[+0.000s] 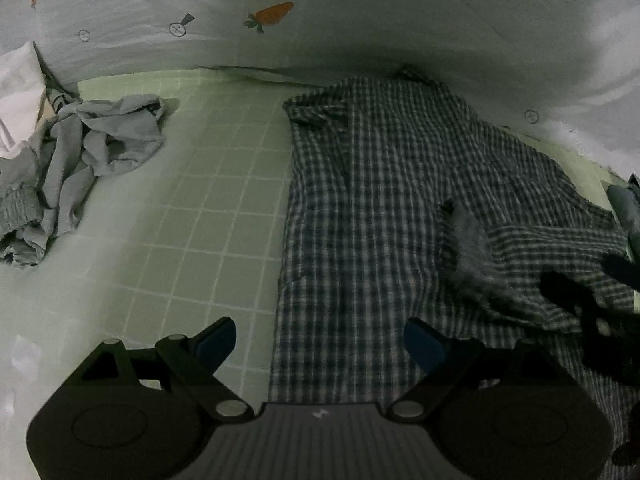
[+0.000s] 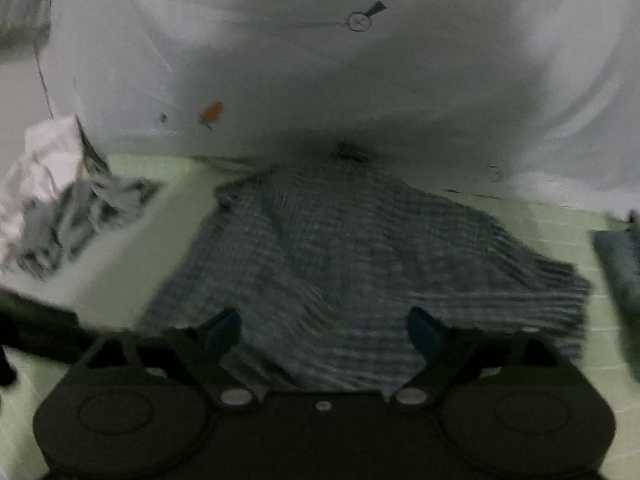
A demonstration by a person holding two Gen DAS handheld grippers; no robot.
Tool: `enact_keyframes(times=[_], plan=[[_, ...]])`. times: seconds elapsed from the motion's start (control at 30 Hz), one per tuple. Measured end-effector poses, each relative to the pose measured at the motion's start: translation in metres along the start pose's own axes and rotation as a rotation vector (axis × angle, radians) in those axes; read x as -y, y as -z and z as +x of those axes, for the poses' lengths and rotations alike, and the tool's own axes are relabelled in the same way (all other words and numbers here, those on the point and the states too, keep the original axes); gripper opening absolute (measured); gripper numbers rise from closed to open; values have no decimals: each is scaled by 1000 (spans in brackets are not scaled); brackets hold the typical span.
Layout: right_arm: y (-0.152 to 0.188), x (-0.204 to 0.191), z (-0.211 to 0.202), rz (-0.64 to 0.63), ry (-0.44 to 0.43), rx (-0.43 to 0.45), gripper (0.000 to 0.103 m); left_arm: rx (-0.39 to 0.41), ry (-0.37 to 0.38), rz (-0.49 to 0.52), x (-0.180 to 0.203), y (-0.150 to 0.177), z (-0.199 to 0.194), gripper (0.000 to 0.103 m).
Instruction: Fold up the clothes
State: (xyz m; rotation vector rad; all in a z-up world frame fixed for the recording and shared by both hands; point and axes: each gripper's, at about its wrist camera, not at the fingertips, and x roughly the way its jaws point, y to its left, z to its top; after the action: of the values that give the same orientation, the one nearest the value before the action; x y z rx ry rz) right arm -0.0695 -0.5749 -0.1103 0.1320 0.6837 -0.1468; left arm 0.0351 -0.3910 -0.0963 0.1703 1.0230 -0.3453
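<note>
- The checked shirt [image 1: 384, 208] lies spread on the green grid mat [image 1: 224, 200], collar end toward the far pale sheet with carrot prints [image 1: 320, 40]. Its one side edge runs straight along the mat; the other side is partly turned in, with a sleeve or flap lying rumpled across the body.
- So the fold looks barely started: one side seems brought inward, but untidily, and the lengthwise folds are not yet made.
- The left gripper [image 1: 320, 340] hangs over the shirt's near hem with its jaws wide apart and nothing between them.
- The right gripper [image 2: 324, 332] also stands wide, above the shirt's near part, holding no cloth; that view is blurred.
- A crumpled grey garment [image 1: 92, 152] and a white one [image 1: 16, 92] wait in a heap at the mat's left, unfolded.
- A dark garment [image 2: 616, 272] lies at the right edge; whether it is folded I cannot tell.
- By my reckoning most of the work remains.
</note>
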Motion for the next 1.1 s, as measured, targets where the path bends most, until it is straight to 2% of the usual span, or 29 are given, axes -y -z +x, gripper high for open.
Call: enact_keyframes(times=[0.17,0.3,0.47,0.6,0.7,0.77,0.8,0.83,0.9,1.0,1.1], plan=[[21,43,-7,39,192,-39,102,-20,45,29,16,-4,9,91],[37,84,-7,120,340,-95,102,-12,100,72,36,-12,11,91],[57,117,-9,214,412,-131,102,1,147,155,67,-23,16,91],[60,125,-6,238,413,-131,102,-7,174,165,84,-34,28,88],[57,122,-3,223,412,-135,102,-53,181,167,97,-42,44,70],[59,120,-3,222,406,-141,102,-87,178,176,104,-42,54,43],[59,119,-3,222,405,-144,102,-95,180,184,107,-41,57,34],[60,118,-5,218,407,-147,102,-90,174,199,109,-39,57,19],[61,115,-8,205,415,-150,102,-63,185,206,110,-38,49,11],[61,108,-14,187,420,-152,102,-2,214,185,105,-40,31,8],[59,99,-18,160,418,-155,102,108,179,192,93,-49,5,7]])
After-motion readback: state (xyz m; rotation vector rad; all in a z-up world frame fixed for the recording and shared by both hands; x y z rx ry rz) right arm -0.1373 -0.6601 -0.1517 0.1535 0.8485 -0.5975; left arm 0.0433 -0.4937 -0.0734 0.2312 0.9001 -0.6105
